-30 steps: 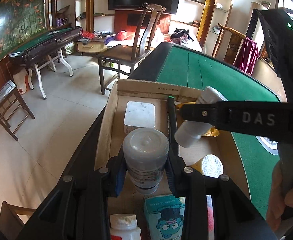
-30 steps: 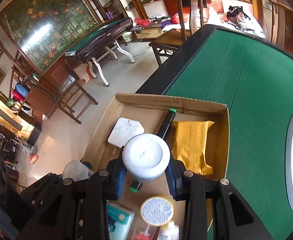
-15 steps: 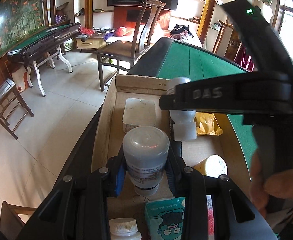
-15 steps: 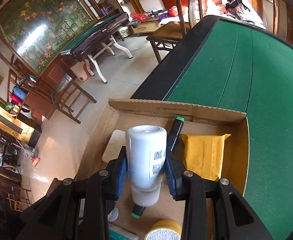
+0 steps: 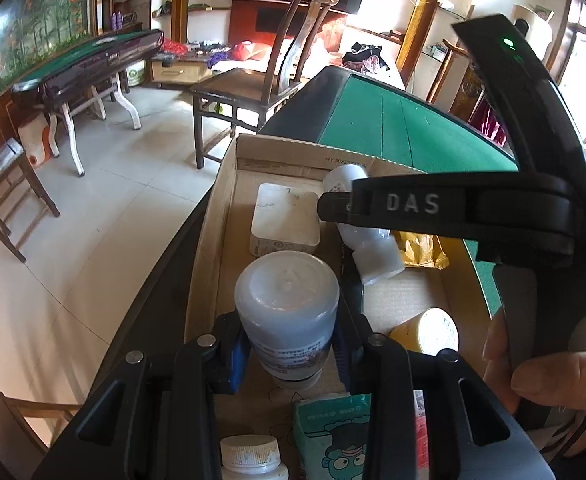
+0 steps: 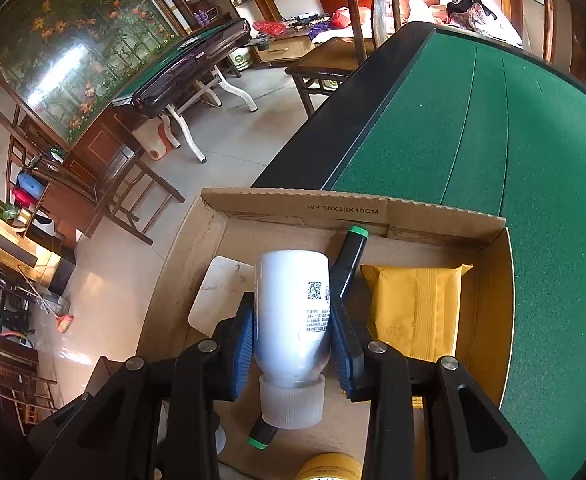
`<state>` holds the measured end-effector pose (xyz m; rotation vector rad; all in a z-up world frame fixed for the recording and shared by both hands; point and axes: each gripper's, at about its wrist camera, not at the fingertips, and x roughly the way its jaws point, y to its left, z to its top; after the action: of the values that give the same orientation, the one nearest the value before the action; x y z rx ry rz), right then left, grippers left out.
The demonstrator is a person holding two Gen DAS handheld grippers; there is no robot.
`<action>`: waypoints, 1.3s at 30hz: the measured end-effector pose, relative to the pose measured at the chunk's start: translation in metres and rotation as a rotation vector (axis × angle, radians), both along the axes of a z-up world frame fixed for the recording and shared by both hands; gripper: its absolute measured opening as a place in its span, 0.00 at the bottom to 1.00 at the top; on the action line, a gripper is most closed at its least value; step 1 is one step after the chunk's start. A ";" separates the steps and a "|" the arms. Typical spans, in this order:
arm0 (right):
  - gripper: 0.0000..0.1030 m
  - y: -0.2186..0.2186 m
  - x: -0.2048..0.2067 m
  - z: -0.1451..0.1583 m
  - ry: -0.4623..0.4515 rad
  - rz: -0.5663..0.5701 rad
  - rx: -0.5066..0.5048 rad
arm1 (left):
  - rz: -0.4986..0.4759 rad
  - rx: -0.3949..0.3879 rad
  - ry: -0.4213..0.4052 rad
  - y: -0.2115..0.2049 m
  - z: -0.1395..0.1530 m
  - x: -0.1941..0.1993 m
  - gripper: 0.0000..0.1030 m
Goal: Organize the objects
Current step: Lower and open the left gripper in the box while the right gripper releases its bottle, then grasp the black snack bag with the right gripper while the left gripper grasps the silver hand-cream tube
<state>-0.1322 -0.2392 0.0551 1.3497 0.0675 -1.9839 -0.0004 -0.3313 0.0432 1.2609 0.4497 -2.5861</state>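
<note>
The left gripper [image 5: 291,354] has its fingers [image 5: 239,358] clamped on a grey-white bottle [image 5: 287,308], held lower centre of the left wrist view over the cardboard box [image 5: 229,200]. The right gripper [image 6: 291,346] has its fingers [image 6: 243,346] pressed on the sides of a white bottle [image 6: 293,320], cap toward the bottom of the frame, lower centre of the right wrist view and above the box floor. Under that bottle lies a black marker [image 6: 351,258] with green ends. Right of it sits a yellow packet [image 6: 417,312]; left of it, a white square container [image 6: 219,294]. A yellow-sided can [image 5: 433,330] lies at right in the left wrist view, a blue-green carton [image 5: 333,436] and a small white bottle [image 5: 251,456] at the bottom edge. The box rests on the green worktop [image 6: 493,128].
</note>
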 end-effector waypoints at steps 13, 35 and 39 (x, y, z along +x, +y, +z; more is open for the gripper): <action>0.45 0.008 0.018 0.013 0.028 0.007 -0.023 | -0.009 0.024 0.046 0.001 0.014 0.009 0.63; 0.52 0.171 0.044 0.045 0.065 -0.164 -0.193 | -0.130 0.000 0.111 0.079 0.059 0.017 0.66; 0.57 0.210 0.047 0.037 0.040 -0.198 -0.218 | -0.155 -0.025 0.110 0.103 0.065 0.014 0.67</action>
<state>-0.0849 -0.0296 0.0918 1.2138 -0.2663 -2.1125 0.0134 -0.2287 0.1084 1.1935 0.3510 -2.7911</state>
